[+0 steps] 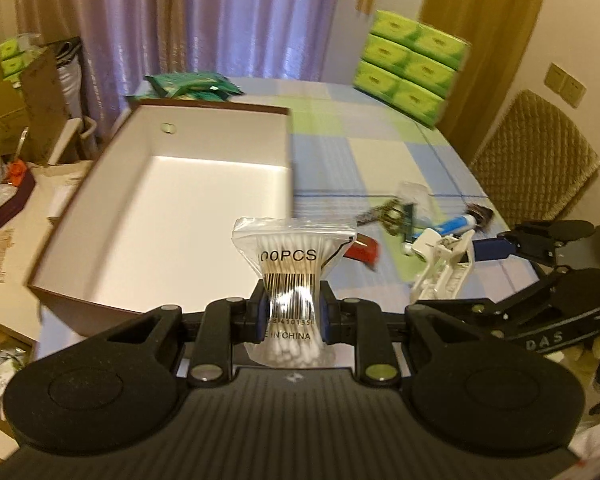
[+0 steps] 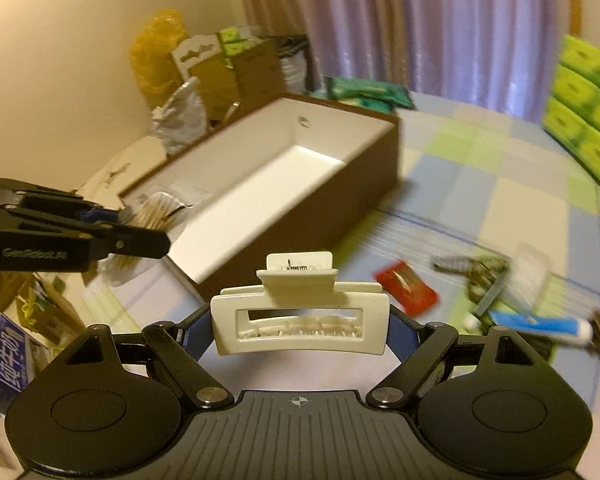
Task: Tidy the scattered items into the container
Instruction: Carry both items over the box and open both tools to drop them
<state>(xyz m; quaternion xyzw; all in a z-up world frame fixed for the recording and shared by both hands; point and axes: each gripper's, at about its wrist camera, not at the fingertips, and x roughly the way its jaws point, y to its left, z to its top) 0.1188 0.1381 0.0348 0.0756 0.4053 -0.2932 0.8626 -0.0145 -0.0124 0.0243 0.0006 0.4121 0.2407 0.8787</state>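
Checked tablecloth (image 1: 380, 152); swab bag (image 1: 294, 276) pinched in left tool (image 1: 293, 312), clip (image 2: 300, 316) in right tool (image 2: 300, 330)

The box (image 1: 204, 184) is brown outside and plain white inside. The tablecloth (image 1: 380, 152) is a check of pale blue, lime green and cream, crossed by thin dark blue lines. The bag of cotton swabs (image 1: 294, 276) is clear with black print and a black barcode, the swabs white-tipped. The hair claw clip (image 2: 300, 316) is ivory white. Both grippers are black with blue pads (image 2: 198, 338). The small packet (image 2: 406, 288) is red, the tube (image 2: 540, 328) blue and white. The stacked tissue packs (image 1: 410, 66) are bright lime green, the flat packets (image 1: 192, 84) behind the box dark green. The curtain (image 1: 228, 16) looks lilac, perhaps tinted by the light.
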